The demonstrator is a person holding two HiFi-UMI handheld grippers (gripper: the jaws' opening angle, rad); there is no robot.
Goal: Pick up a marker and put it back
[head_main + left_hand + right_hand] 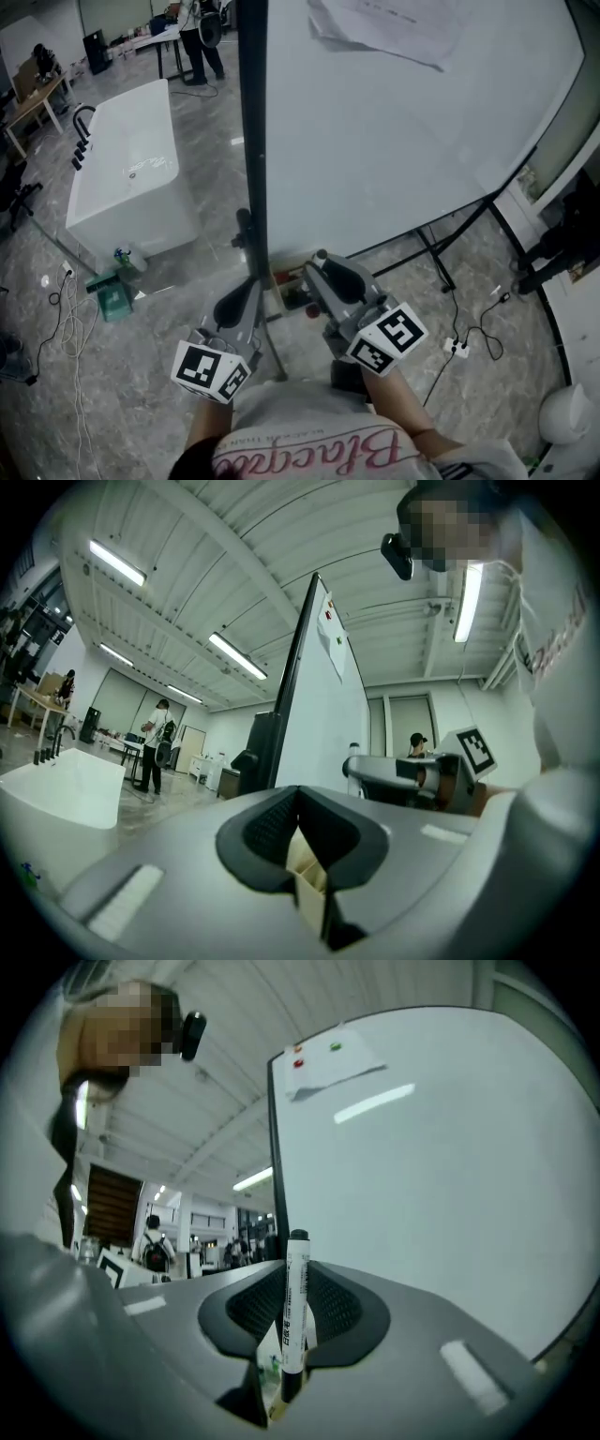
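A white marker point(296, 1307) with a black cap stands upright between the jaws of my right gripper point(292, 1283), which is shut on its barrel. In the head view that right gripper point(323, 264) points at the lower edge of the whiteboard point(394, 141); the marker itself is hidden there. My left gripper point(246, 230) is held beside it, by the board's black edge post point(251, 141). In the left gripper view the left gripper point(302, 810) has its jaws together with nothing between them, and the right gripper point(412, 775) shows beyond it.
A white bathtub point(131, 178) stands on the floor to the left. The board's black stand legs point(441, 253) and a power strip with cables point(457, 347) lie to the right. A paper sheet point(384, 28) hangs on the board. A person point(202, 37) stands far off.
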